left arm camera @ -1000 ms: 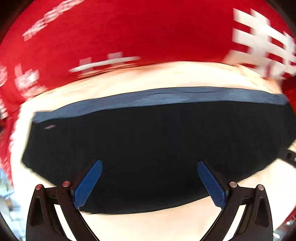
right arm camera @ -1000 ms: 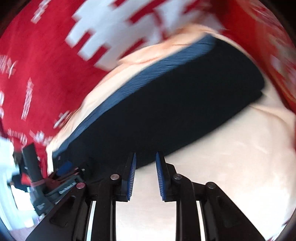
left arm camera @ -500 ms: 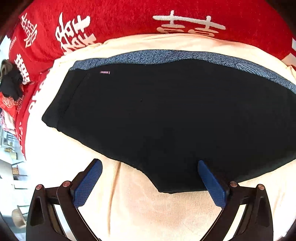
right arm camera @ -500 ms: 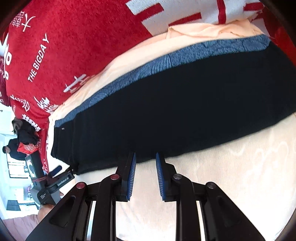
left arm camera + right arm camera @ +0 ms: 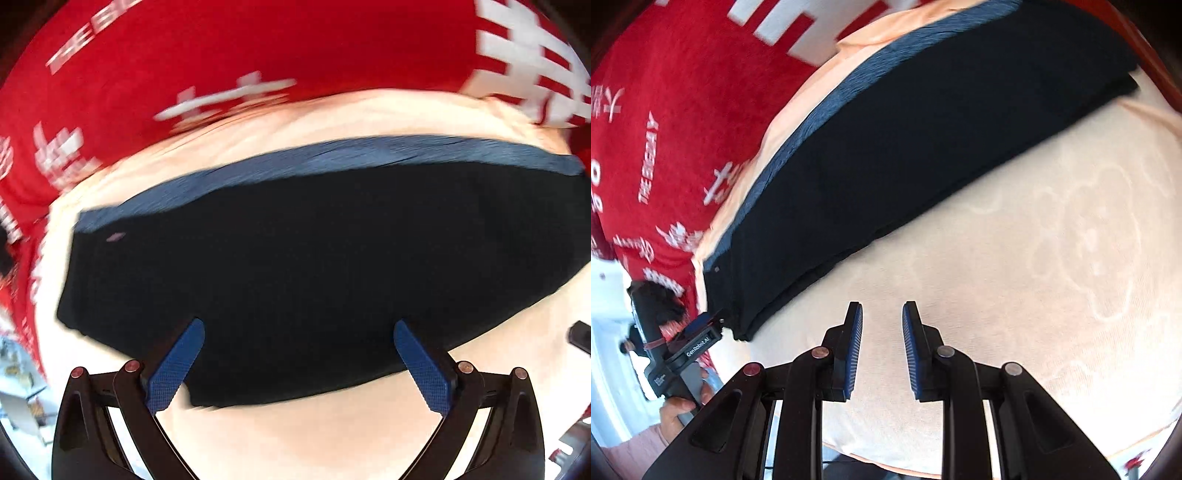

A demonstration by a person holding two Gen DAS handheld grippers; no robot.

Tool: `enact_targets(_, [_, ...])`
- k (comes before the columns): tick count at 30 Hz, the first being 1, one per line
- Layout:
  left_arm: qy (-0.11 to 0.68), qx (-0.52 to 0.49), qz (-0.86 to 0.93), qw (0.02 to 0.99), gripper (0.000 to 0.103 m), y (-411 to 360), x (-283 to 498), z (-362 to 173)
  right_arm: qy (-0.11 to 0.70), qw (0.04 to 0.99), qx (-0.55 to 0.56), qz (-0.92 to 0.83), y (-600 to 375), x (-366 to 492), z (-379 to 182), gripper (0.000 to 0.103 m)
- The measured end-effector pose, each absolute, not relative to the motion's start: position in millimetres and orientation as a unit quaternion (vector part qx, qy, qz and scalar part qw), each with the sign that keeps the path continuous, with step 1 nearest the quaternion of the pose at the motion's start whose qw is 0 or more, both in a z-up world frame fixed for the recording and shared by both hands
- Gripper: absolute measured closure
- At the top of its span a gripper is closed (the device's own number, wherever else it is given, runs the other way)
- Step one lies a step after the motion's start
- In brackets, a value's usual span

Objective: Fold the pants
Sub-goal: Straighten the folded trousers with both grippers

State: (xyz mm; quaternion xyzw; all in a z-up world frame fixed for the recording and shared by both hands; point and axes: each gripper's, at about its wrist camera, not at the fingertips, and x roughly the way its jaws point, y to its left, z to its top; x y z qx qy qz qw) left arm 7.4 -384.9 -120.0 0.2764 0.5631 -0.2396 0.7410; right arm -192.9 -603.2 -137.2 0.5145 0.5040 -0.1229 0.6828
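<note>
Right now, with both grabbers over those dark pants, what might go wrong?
The left gripper hangs wide open over the black pants, and its view is blurred, so a grab might land off the edge. The right gripper, jaws narrow and empty, sits over the cream blanket and might pinch that instead.

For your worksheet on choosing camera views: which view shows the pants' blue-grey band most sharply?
The right wrist view: the blue-grey band on the pants looks crisp. The left wrist view shows the band blurred.
</note>
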Motion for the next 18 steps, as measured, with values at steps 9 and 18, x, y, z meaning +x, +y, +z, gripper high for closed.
enact_targets(9, [0.561, 0.235, -0.293, 0.738, 0.0, -469.7, -2.0, -130.5, 0.398, 0.693, 0.57, -0.19, -658.3, -231.8, -140.3, 0.064])
enact_targets(18, [0.577, 0.232, -0.282, 0.731, 0.0, -480.4, -7.8, -161.1, 0.316, 0.68, 0.623, -0.224, -688.8, -255.9, -162.0, 0.064])
